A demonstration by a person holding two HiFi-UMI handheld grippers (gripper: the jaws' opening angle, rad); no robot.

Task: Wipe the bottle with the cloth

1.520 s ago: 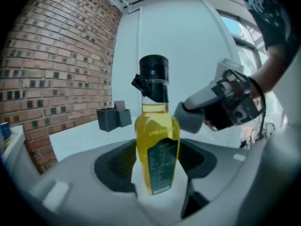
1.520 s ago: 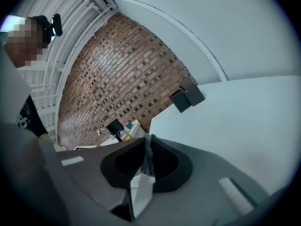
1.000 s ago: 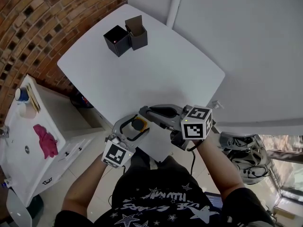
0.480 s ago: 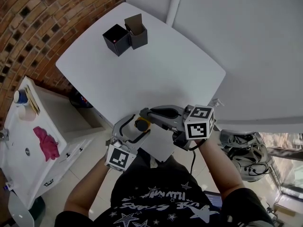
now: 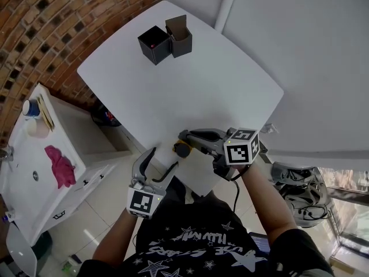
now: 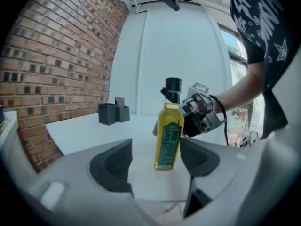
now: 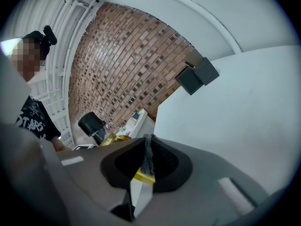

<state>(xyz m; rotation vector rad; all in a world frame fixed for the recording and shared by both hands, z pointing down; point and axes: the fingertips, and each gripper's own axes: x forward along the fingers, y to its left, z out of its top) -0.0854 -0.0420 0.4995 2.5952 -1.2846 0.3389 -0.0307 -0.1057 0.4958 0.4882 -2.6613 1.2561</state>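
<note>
A bottle (image 5: 183,149) of yellow oil with a black cap stands upright near the front edge of the white table (image 5: 190,79). In the left gripper view the bottle (image 6: 168,135) stands just ahead of my left gripper (image 6: 155,164), whose jaws are wide apart and touch nothing. From above, the left gripper (image 5: 164,159) hangs off the table's edge, a little short of the bottle. My right gripper (image 5: 185,138) sits right beside the bottle, shut on a thin dark grey cloth (image 7: 148,159). The bottle's cap (image 7: 91,125) shows to its left.
Two black boxes (image 5: 155,44) stand at the table's far corner. A white counter (image 5: 34,149) along the brick wall on the left carries a pink rag (image 5: 59,166) and a blue cup (image 5: 30,108). A bag (image 5: 300,183) lies on the floor at the right.
The left gripper, which stood round the bottle, has opened and drawn back off the table edge towards the person. The bottle stays standing; the right gripper stays beside it.
</note>
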